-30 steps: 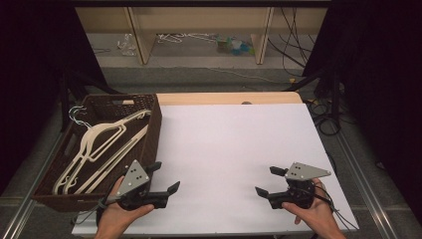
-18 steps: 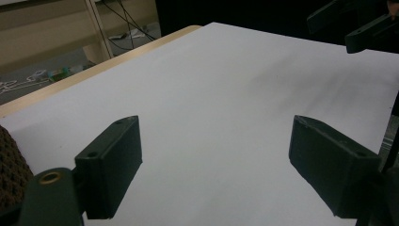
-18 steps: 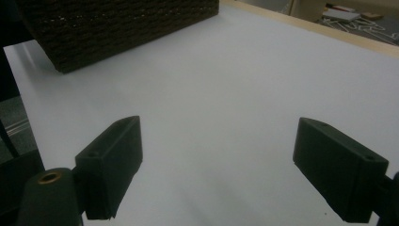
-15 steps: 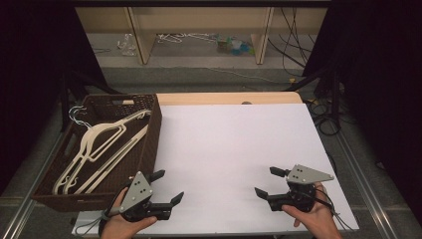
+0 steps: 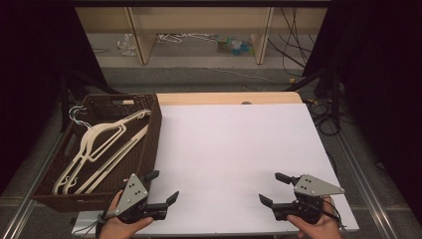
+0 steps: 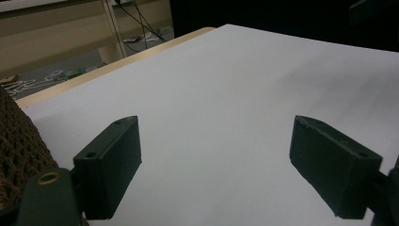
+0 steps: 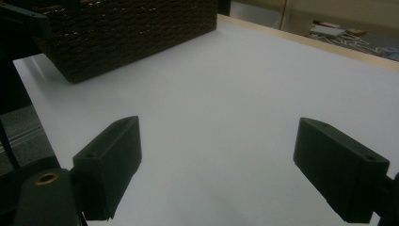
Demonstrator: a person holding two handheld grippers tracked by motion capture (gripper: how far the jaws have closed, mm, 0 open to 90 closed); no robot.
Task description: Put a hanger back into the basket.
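Hangers (image 5: pixel 99 149) lie piled in the brown basket (image 5: pixel 149 144) at the table's (image 5: pixel 234 144) left edge. Just beside its near corner, the left gripper (image 5: pixel 163 186) hovers wide open, empty. The right gripper (image 5: pixel 271 189), well apart, gapes empty too.

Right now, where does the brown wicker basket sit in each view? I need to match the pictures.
High view: the basket is at the left, with pale hangers inside.
Left gripper view: the basket is a patch of brown weave at the left edge.
Right gripper view: the basket spans the top left, its woven wall facing the camera.
Shared landmark: the wooden strip along the far edge of the white sheet.
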